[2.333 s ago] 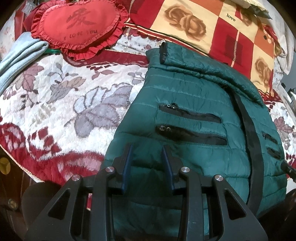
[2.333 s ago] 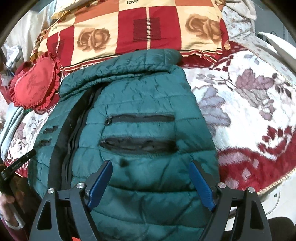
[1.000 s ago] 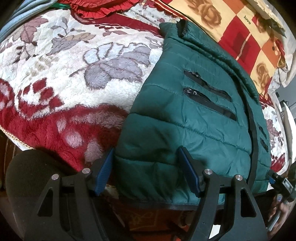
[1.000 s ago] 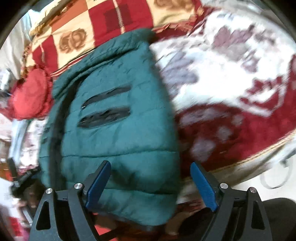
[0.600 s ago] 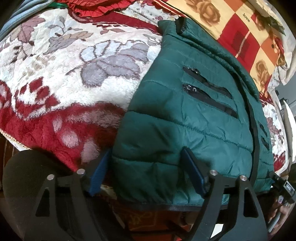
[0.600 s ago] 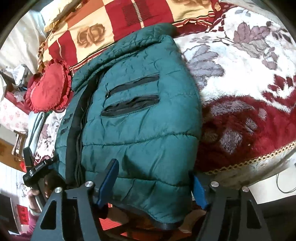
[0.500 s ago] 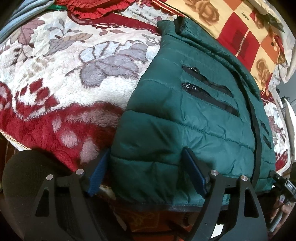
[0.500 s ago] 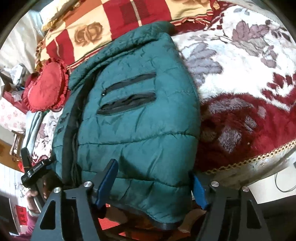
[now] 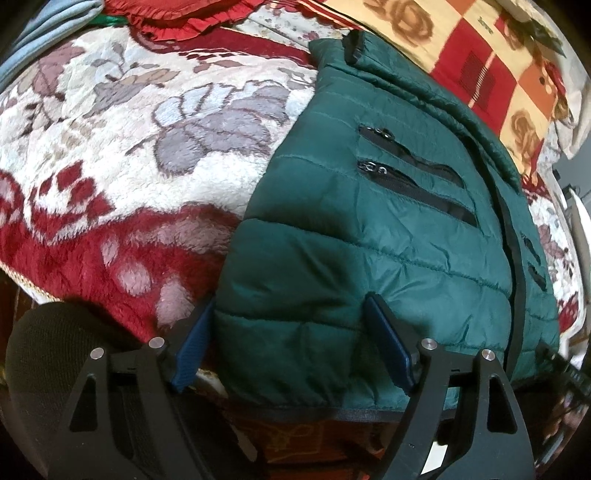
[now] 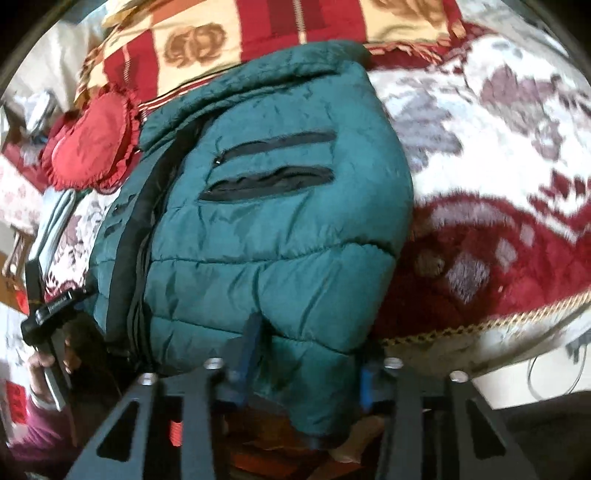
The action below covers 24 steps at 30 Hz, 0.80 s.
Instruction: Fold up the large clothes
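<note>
Green puffer jacket lies on the floral blanket, hem at its near edge. Our left gripper straddles the hem, jaws apart; right gripper appears pinched on it, though blurred. Soft, light, slippery: we grasp hem corners.

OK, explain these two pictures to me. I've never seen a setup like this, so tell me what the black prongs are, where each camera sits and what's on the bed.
No robot here: a person holds a two-finger gripper in each hand, each carrying a wide-angle camera that looks along its fingers.

In the left view, the left gripper is open, its blue pads straddling the bottom corner of a green padded jacket.

In the right view, the right gripper has its fingers pressing into the jacket's other bottom corner, though motion blur hides how firmly.

The jacket lies on a bed with a floral blanket. Behind are a red heart-shaped cushion and a checked rose-pattern cover.
</note>
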Each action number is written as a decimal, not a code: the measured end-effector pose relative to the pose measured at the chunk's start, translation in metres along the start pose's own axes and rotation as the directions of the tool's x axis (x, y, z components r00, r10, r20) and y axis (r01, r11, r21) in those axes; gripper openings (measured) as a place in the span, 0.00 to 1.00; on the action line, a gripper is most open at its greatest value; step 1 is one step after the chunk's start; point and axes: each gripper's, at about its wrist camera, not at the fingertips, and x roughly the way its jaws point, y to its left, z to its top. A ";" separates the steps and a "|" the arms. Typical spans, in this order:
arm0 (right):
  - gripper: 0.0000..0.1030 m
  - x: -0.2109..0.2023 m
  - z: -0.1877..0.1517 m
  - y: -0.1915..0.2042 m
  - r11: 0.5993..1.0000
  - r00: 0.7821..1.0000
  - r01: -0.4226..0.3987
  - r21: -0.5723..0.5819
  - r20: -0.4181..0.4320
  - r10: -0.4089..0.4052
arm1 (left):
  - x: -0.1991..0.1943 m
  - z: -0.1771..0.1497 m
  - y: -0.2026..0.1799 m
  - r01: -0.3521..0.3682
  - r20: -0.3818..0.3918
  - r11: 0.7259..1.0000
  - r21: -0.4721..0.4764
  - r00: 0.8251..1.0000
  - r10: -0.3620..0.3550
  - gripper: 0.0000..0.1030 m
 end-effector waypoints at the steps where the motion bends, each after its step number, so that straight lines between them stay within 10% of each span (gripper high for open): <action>1: 0.28 -0.002 0.001 -0.001 1.000 1.000 -0.007 0.001 0.011 0.007 | 0.000 0.000 -0.001 0.006 0.001 1.000 0.010 1.000 -0.006 0.72; 8: 0.16 -0.029 0.010 -0.007 0.991 0.985 -0.134 0.031 0.119 0.129 | -0.017 0.006 -0.006 0.047 0.021 0.998 0.042 0.999 -0.048 0.19; 24: 0.15 -0.085 0.087 0.014 0.977 0.923 -0.212 -0.013 0.326 0.205 | -0.091 0.062 -0.019 0.148 0.201 0.987 0.062 0.967 -0.157 0.12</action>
